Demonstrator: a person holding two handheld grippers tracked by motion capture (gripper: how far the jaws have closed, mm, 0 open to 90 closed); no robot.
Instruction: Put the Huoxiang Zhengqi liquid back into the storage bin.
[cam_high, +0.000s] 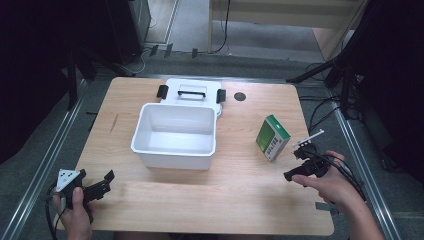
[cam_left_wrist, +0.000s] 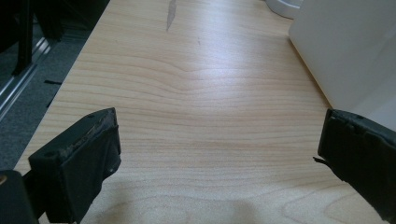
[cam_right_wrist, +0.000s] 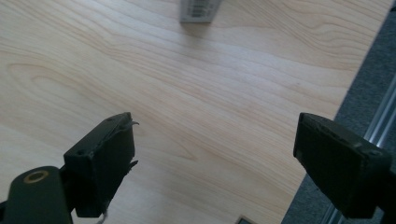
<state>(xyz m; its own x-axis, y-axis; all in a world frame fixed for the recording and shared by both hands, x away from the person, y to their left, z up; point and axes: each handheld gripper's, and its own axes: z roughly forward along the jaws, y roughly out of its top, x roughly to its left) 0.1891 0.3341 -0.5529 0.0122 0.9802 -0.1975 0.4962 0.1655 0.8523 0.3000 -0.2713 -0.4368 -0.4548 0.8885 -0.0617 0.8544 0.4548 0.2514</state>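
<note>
White tub (cam_high: 174, 135), one; green box (cam_high: 272, 136), one; both hand-held grippers (cam_high: 95, 186) (cam_high: 303, 162) spread, empty.

1. A white tub (cam_high: 173, 135) blocks the desk (cam_high: 165, 200) centre, its lid (cam_high: 192, 92) lying at 12 o'clock.
2. A green box (cam_high: 272, 137) stands at 3 o'clock.
3. Bare wood runs along 6 o'clock.

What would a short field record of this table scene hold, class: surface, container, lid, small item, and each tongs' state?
surface: wooden table
container: white bin, open, nothing visible inside
lid: white lid with black handle, flat behind the bin
small item: green-and-white box, right of the bin
left tongs: open, holding nothing
right tongs: open, holding nothing, near the box
</note>
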